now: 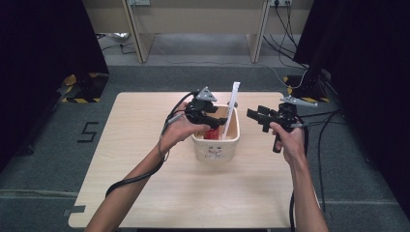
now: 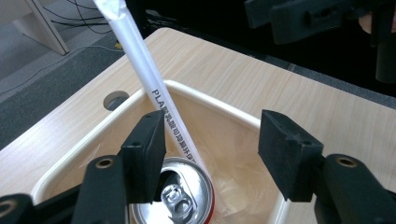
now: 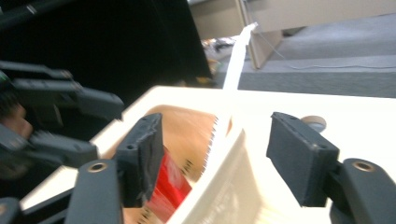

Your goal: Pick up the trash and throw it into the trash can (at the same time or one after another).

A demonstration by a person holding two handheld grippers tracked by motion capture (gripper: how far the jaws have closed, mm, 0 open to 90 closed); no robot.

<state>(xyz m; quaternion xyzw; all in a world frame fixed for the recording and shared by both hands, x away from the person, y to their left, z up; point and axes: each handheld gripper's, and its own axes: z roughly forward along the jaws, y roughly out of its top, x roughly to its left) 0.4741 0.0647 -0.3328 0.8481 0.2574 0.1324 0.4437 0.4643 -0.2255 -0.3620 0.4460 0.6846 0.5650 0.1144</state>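
A cream plastic tub (image 1: 216, 145) stands in the middle of the wooden table. Inside it is a red drink can (image 1: 211, 134) with a silver top (image 2: 180, 196). A white paper-wrapped straw (image 1: 232, 104) leans up out of the tub beside the can (image 3: 168, 186). My left gripper (image 1: 220, 122) hovers over the tub's left rim, open, with the straw (image 2: 149, 79) just past its left jaw and nothing between the pads. My right gripper (image 1: 254, 118) is held open to the right of the tub, apart from it, and looks at the tub wall (image 3: 135, 105) and the straw (image 3: 231, 79).
A small round hole (image 2: 114, 99) is cut into the tabletop behind the tub. Black curtains hang at both sides, and cables (image 1: 290, 38) run over the floor beyond the table. Bare tabletop (image 1: 193, 193) lies in front of the tub.
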